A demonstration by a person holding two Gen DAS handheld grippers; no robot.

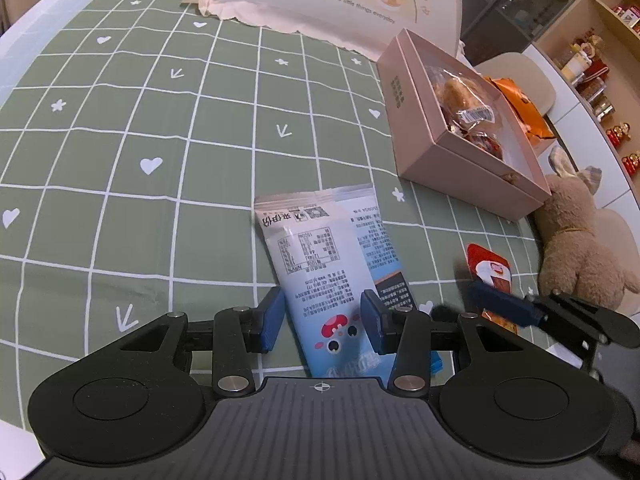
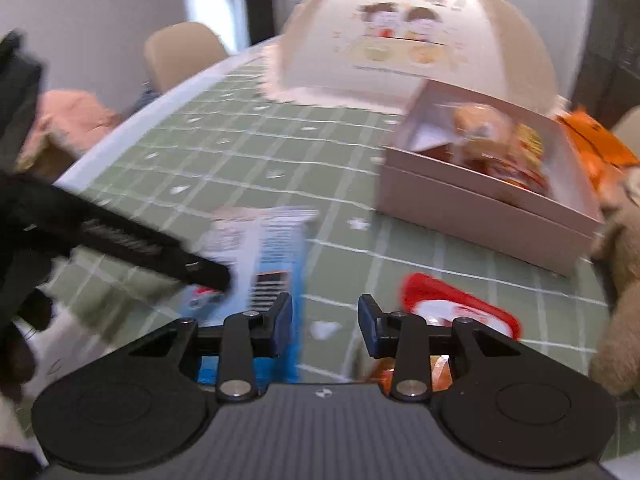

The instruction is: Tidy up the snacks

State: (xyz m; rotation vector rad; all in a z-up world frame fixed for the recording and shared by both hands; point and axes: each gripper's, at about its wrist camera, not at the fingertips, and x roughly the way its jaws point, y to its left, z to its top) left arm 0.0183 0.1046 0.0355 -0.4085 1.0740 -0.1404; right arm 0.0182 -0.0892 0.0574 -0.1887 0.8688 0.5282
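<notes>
Left tongs (image 1: 322, 316) released, straddling blue snack packet (image 1: 320, 248); right tongs (image 2: 324, 322) released (blurred view).

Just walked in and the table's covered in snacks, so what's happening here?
A person with a claw in each hand is sorting snacks into the pink box, which already holds a few wrapped ones. The left claw is open, straddling the blue-and-white packet lying on the green checked tablecloth. The right claw is open, empty, above the cloth between that packet and the red packet. Nothing is gripped yet.
</notes>
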